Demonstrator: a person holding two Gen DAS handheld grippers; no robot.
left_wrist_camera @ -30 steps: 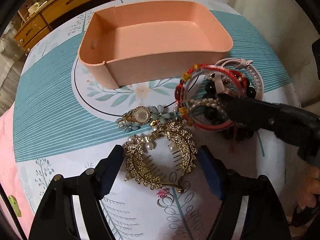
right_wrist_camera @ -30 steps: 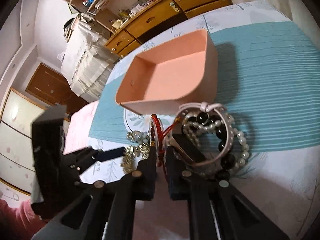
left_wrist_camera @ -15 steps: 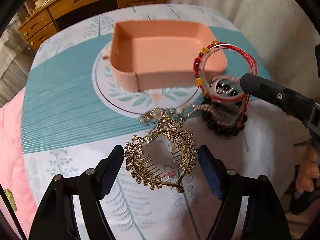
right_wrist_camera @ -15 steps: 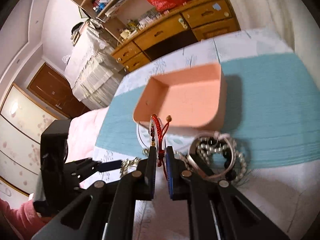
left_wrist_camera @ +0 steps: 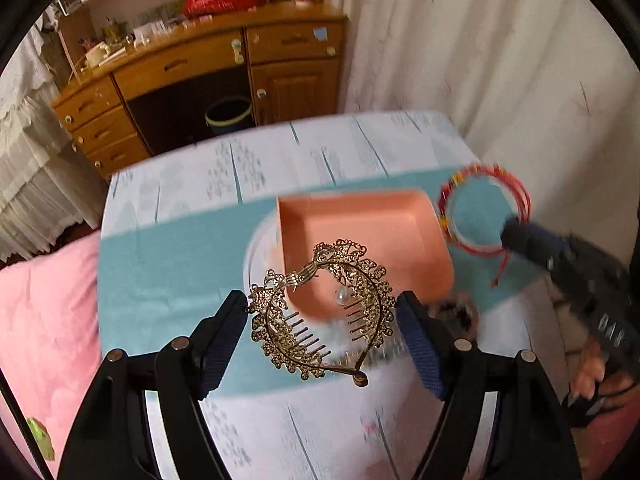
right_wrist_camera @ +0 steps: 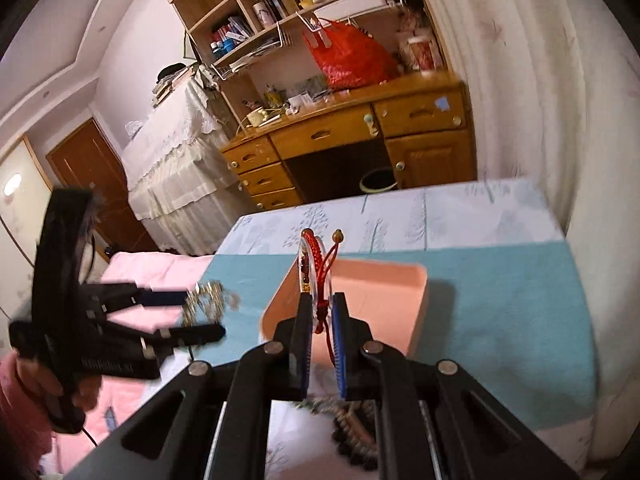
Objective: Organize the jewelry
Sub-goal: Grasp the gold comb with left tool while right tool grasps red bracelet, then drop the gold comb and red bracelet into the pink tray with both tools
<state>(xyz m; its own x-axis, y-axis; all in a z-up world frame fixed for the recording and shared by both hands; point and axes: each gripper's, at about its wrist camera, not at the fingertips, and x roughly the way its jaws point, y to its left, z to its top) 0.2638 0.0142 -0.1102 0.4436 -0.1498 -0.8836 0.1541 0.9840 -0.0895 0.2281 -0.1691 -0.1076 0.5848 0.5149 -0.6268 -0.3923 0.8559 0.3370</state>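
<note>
The left gripper (left_wrist_camera: pixel 322 316) has its jaws clamped on a gold heart-shaped hair comb (left_wrist_camera: pixel 320 312), lifted just in front of the pink tray (left_wrist_camera: pixel 372 232) on the table (left_wrist_camera: pixel 168 248). Beside the tray's right edge, the right gripper (right_wrist_camera: pixel 322 316) pinches a red bracelet (right_wrist_camera: pixel 316 276) upright.

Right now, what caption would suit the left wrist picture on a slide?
Left gripper lifts a gold heart-shaped hair comb above the pink tray; right gripper holds a red bracelet.
</note>
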